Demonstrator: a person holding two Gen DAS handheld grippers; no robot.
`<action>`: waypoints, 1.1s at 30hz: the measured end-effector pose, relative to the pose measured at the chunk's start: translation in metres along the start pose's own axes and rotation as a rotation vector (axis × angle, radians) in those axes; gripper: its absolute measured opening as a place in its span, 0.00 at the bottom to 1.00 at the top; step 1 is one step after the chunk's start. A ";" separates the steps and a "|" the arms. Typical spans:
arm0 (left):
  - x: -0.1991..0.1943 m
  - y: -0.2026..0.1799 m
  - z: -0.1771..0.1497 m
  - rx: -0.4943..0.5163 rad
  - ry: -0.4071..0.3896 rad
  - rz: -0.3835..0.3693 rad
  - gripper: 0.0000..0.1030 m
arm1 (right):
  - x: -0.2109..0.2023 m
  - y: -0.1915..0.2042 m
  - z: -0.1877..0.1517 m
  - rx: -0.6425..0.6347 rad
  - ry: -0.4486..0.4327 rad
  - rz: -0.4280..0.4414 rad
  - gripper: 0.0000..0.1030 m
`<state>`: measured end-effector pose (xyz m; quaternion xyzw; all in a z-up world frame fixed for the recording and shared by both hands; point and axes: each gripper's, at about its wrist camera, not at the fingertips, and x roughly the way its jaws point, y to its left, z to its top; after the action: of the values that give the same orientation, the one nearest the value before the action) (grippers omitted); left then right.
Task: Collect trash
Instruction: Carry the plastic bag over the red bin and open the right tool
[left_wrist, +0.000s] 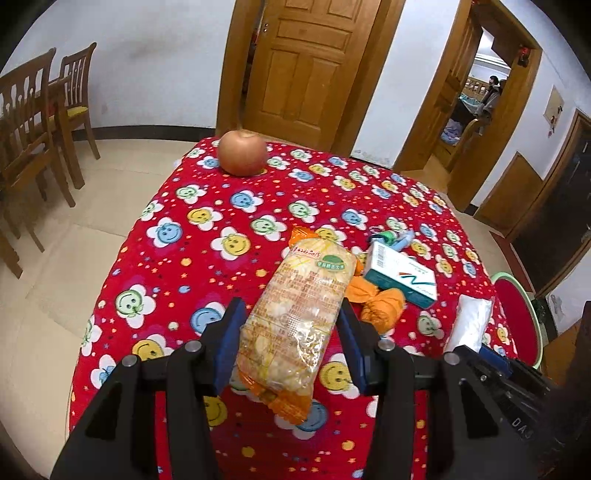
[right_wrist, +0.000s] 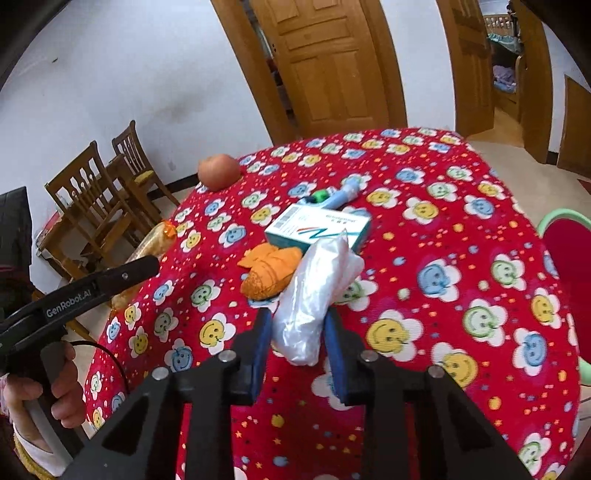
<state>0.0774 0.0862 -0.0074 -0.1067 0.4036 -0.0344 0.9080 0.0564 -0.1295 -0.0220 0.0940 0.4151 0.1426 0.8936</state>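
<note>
Biggest worry: we're pinching that crinkly clear plastic bag (right_wrist: 317, 291) with the right gripper (right_wrist: 297, 325) and it's slippery, so it could be slithering out. Same for the snack packet (left_wrist: 295, 317) in our left gripper (left_wrist: 291, 325), hanging nose-down. Both are sitting squarely between the blue pads, clamped, just above the table (left_wrist: 177, 236). The box (left_wrist: 400, 275) and orange peel (left_wrist: 380, 304) are waiting behind.

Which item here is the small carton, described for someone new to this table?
On the red smiley tablecloth, look mid-table beyond the orange peel. The carton lies flat there, beside a blue pen: the only white-and-teal printed box with a barcode.
</note>
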 end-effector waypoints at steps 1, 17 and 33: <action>-0.001 -0.004 0.000 0.003 -0.002 -0.007 0.49 | -0.005 -0.003 0.001 0.002 -0.009 -0.005 0.30; -0.006 -0.057 0.003 0.072 -0.001 -0.085 0.49 | -0.044 -0.046 0.002 0.031 -0.083 -0.065 0.30; -0.002 -0.132 0.005 0.199 0.023 -0.198 0.48 | -0.083 -0.109 -0.003 0.128 -0.151 -0.166 0.30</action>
<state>0.0830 -0.0413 0.0263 -0.0551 0.3960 -0.1649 0.9016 0.0223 -0.2599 0.0036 0.1266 0.3613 0.0336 0.9232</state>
